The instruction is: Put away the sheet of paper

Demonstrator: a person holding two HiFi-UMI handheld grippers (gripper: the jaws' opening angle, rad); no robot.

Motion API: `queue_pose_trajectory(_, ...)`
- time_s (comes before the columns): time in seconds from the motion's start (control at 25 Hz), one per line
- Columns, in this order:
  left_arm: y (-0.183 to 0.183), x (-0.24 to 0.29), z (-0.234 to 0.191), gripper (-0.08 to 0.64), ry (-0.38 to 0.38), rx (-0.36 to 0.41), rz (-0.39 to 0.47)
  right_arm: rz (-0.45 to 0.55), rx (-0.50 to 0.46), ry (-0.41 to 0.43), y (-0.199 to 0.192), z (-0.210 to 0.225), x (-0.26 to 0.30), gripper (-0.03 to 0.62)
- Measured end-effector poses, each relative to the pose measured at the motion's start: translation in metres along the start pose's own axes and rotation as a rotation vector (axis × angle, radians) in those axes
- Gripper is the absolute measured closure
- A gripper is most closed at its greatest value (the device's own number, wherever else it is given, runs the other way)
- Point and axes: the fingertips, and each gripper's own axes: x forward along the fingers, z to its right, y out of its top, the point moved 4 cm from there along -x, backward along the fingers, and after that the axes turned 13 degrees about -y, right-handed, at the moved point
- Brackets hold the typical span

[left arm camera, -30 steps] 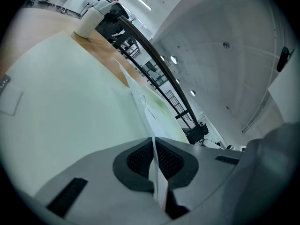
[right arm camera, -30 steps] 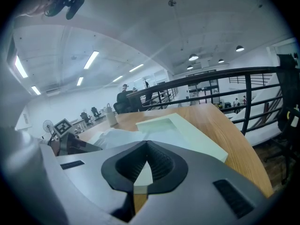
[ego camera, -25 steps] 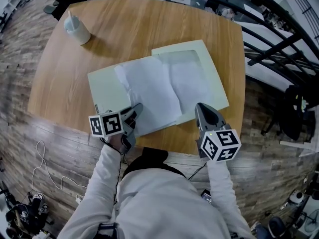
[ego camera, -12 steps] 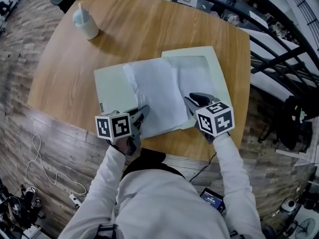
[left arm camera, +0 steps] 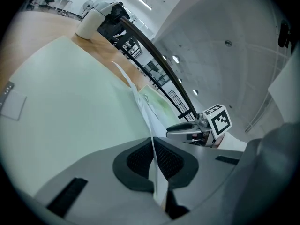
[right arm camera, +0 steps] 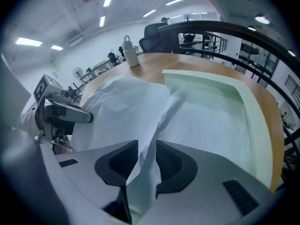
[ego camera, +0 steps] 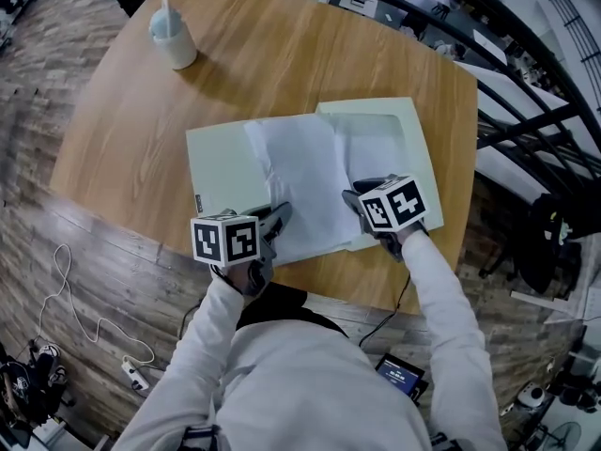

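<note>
An open pale green folder [ego camera: 218, 161] lies on the wooden table [ego camera: 122, 130] with white sheets of paper [ego camera: 300, 172] spread across its middle. My left gripper [ego camera: 280, 216] sits at the folder's near edge. In the left gripper view it [left arm camera: 153, 149] is shut on the thin edge of the sheet [left arm camera: 143, 108]. My right gripper [ego camera: 355, 198] points steeply down over the folder's right half. Its jaws have just been opening, and in the right gripper view it [right arm camera: 146, 156] stands open with a raised fold of the sheet [right arm camera: 126, 102] loose between the pads.
A white lidded cup [ego camera: 174, 40] stands at the table's far left corner. A black railing [ego camera: 526, 73] runs past the table's right side. The table's near edge [ego camera: 310, 285] is just behind both grippers, with wood floor [ego camera: 56, 280] below.
My right gripper has moved from the table's near edge forward and down onto the sheets, tipping steeply downward. The left gripper has stayed where it was on the sheet's edge.
</note>
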Motion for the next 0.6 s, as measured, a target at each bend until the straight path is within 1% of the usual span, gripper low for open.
queue_pose_trajectory(0.12, 0.0, 0.0, 0.0, 0.543, -0.004, -0.002, 0.002, -0.034, -0.021, -0.003, -0.004, -0.001, 0.005, 0.483)
queue_pose_trajectory(0.28, -0.003, -0.005, 0.0, 0.543, -0.001, -0.003, 0.004, -0.027, -0.047, -0.008, -0.002, -0.005, 0.007, 0.547)
queue_pose_trajectory(0.4, -0.004, -0.009, 0.002, 0.543, -0.007, -0.006, 0.011, 0.008, -0.08, 0.028, 0.002, -0.015, 0.006, 0.563)
queue_pose_trajectory(0.6, -0.003, -0.017, 0.003, 0.543, -0.007, -0.01, 0.021, 0.036, -0.103, 0.024, 0.005, -0.018, -0.001, 0.565)
